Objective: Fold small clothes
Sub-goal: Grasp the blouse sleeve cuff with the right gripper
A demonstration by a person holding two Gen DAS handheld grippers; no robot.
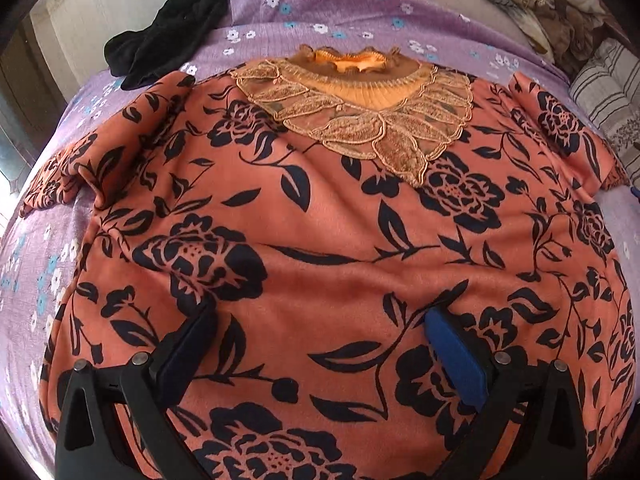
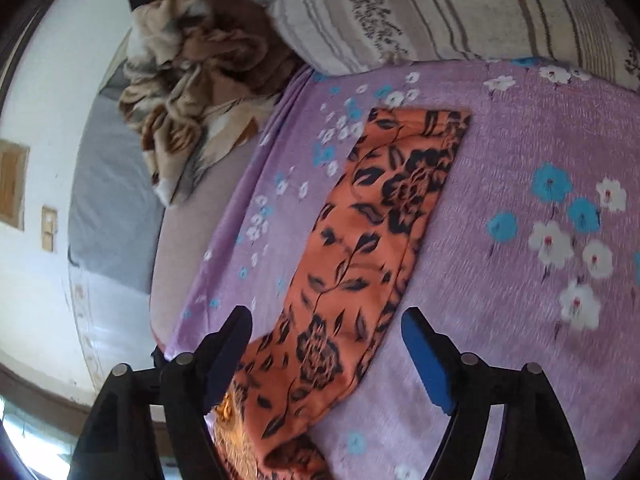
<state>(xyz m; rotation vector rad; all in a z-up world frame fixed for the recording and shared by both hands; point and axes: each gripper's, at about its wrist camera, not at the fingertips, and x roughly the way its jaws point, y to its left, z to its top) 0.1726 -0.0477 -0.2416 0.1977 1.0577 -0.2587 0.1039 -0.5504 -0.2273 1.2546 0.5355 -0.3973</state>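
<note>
Orange floral top (image 1: 328, 232) lies flat, front up, spread on the purple flowered bedspread (image 1: 360, 20) of the bed. Near to far from my left wrist camera: left hand-held gripper (image 1: 320, 320) hangs over the lower body of the top, jaws wide apart, nothing between them but the fabric below; I can't tell if the tips touch the cloth. Past that, the chest area, then the lace collar (image 1: 360, 120) at the neckline, facing away from me. Both sleeves run out to the sides; the one on the left of that view is rumpled. Beyond the collar, bare bedspread, and a black garment (image 1: 168, 28) bunched at the far left edge, apart from the top.

Right wrist camera, blurred: right hand-held gripper (image 2: 326, 330) jaws apart, straddling the near end of one sleeve (image 2: 372, 240), pads not pressing on it. The sleeve lies straight on the bedspread, cuff at the far end. A bit of lace collar shows beside the near finger at the lower left. Farther back: a striped pillow (image 2: 420, 12) and a crumpled brown-and-cream blanket (image 2: 192, 92) at the head of the bed.
</note>
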